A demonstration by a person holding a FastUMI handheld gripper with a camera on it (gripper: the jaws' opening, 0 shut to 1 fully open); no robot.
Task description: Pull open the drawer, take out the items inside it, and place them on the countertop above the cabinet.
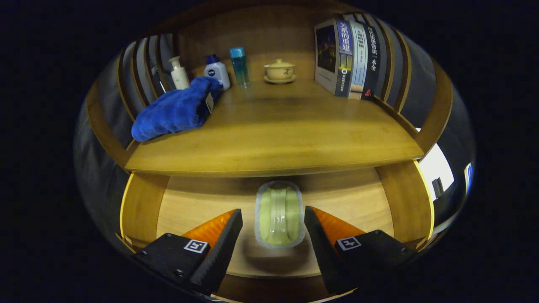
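Observation:
The wooden drawer [143, 206] stands pulled open below the countertop [278, 139]. On its floor lies a pale green item in a clear wrapper [279, 214], lengthwise between my two fingers. My gripper [273, 229] is open, its black fingers [223, 240] with orange backs flanking the green item on either side, apart from it. A small gap shows between each finger and the wrapper. The far end of the item reaches under the countertop's front edge.
On the countertop lie a blue towel [177, 110] at the left, a white pump bottle [179, 73], a white bottle with a blue cap [217, 71], a teal bottle [239, 66], a lidded tea cup [279, 70] and several books [349, 59] at the right.

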